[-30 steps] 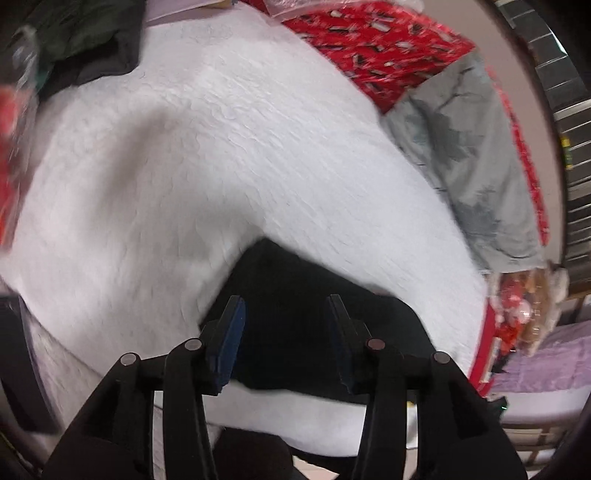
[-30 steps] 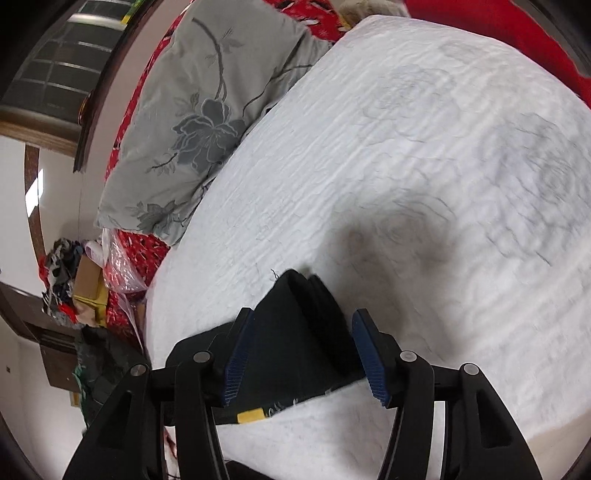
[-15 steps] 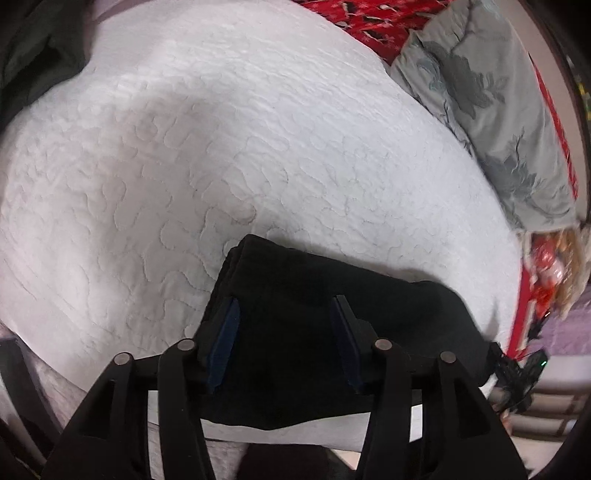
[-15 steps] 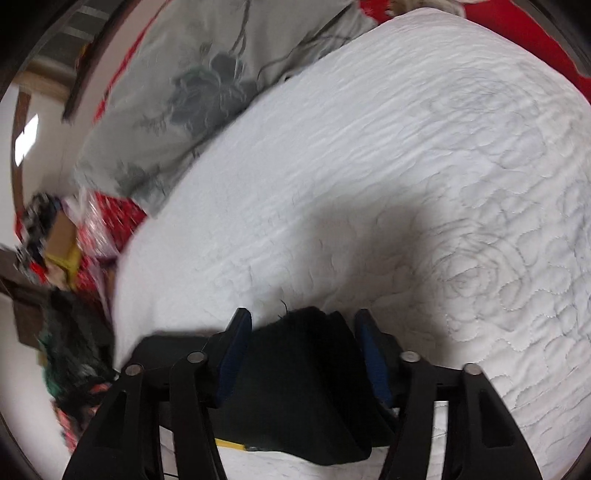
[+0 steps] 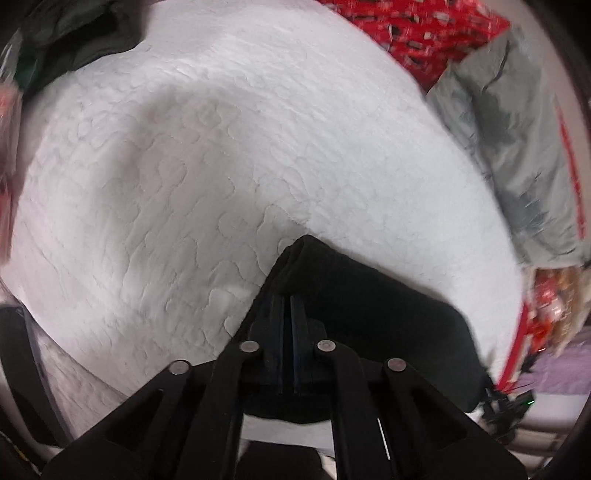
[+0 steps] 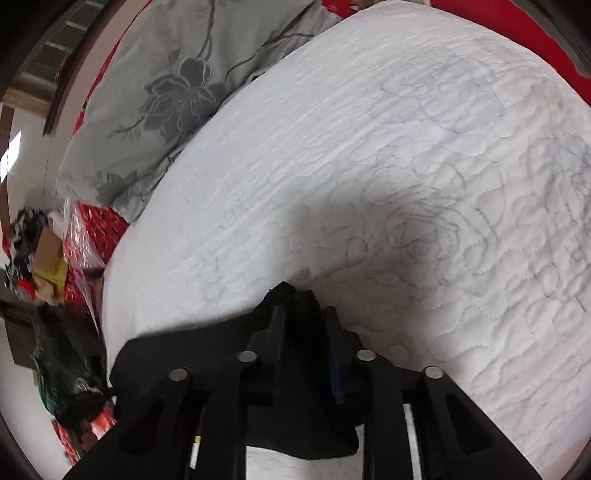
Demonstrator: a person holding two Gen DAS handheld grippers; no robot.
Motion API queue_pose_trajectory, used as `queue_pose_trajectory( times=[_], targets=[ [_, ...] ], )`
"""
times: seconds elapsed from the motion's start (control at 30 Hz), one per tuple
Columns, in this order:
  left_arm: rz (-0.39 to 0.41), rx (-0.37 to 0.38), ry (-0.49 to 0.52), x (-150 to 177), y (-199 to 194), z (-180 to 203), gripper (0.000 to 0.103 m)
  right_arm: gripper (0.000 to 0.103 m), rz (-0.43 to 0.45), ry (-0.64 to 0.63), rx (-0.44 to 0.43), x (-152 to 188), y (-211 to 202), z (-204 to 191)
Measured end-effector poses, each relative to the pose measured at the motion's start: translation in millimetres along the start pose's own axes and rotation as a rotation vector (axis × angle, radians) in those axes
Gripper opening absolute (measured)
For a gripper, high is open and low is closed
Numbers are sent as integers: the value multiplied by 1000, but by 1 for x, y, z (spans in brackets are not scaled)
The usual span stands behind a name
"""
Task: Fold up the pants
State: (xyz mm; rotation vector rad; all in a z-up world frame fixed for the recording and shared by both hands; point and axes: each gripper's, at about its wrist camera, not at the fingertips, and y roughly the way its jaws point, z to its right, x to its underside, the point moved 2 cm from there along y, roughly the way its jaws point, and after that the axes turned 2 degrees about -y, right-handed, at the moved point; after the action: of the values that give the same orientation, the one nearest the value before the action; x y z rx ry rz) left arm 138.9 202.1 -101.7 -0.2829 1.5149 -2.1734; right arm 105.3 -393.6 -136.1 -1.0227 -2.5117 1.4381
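Note:
The black pants (image 5: 373,310) lie folded on the white quilted bed cover (image 5: 221,166), near its front edge. My left gripper (image 5: 287,302) is shut on the left corner of the pants. In the right wrist view the pants (image 6: 207,350) stretch to the left, and my right gripper (image 6: 304,314) is shut on their right corner, with a thick fold of cloth between its fingers. The cloth under both grippers is partly hidden by the black finger arms.
A grey floral pillow (image 6: 177,85) and a red patterned blanket (image 5: 417,29) lie at the far side of the bed. Dark clothes (image 5: 70,33) sit at the far left. Cluttered bags and boxes (image 6: 48,254) stand beside the bed.
Both grippers have gone from open around the pants' corners to shut on them. The pants' near edge looks slightly gathered at each grip.

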Motion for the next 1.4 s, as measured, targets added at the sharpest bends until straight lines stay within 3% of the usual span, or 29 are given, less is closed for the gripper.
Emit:
queue_pose_trajectory(
  times=[0.1, 0.23, 0.33, 0.47, 0.73, 0.87, 1.0, 1.23, 1.4],
  targets=[
    [17, 66, -36, 9, -17, -9, 9, 53, 31, -13, -16, 2, -19, 0],
    [36, 126, -48, 28, -32, -12, 44, 57, 42, -6, -30, 8, -40, 9],
    [53, 170, -58, 44, -36, -4, 54, 60, 37, 26, -51, 14, -46, 19],
    [21, 225, -68, 62, -31, 12, 55, 62, 14, 65, -79, 23, -46, 31],
    [83, 103, 2, 91, -21, 44, 55, 63, -25, 63, -104, 37, -47, 36],
    [96, 54, 17, 99, -16, 46, 55, 73, -20, 32, -79, 40, -50, 34],
    [123, 88, -32, 109, -16, 34, 55, 73, -14, 35, -90, 42, -52, 37],
    [37, 152, -150, 117, 6, 9, 55, 73, -21, 53, -144, 48, -43, 37],
    [34, 186, -178, 114, 3, 3, 55, 73, -22, 81, -184, 49, -28, 28]
  ],
)
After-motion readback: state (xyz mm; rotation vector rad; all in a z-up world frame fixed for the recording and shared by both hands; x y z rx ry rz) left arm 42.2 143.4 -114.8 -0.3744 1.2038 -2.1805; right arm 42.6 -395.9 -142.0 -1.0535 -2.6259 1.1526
